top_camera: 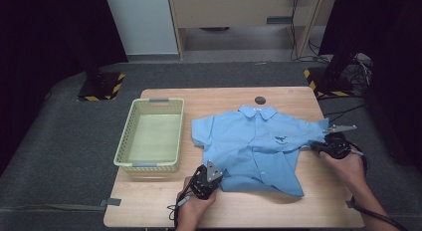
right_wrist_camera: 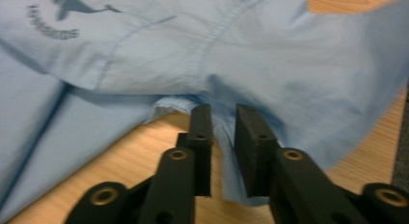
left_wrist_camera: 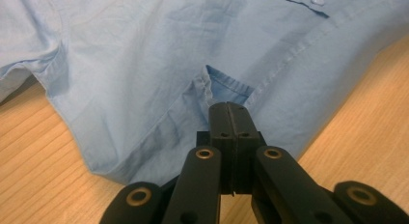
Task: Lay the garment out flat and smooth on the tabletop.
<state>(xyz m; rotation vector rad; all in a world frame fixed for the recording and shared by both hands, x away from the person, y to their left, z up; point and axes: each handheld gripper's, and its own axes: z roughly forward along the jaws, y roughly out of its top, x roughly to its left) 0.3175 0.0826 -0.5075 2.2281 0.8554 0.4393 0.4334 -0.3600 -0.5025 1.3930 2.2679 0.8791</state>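
Shirt [top_camera: 254, 146] lies flat mid-table, collar toward the far edge, long axis far-to-near, beside the basket [top_camera: 151, 135]. My left tongs [top_camera: 207, 179] are clamped on the near hem corner. My right tongs [right_wrist_camera: 223, 137] stand slightly apart, sleeve fabric loose between the jaws. Risk: pulling now, sleeve slips free and the fold skews.

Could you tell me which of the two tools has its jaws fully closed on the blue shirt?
The left tool: its jaws are pressed together on the shirt at the hem. The right tool shows a gap, with sleeve fabric loose between its jaws.
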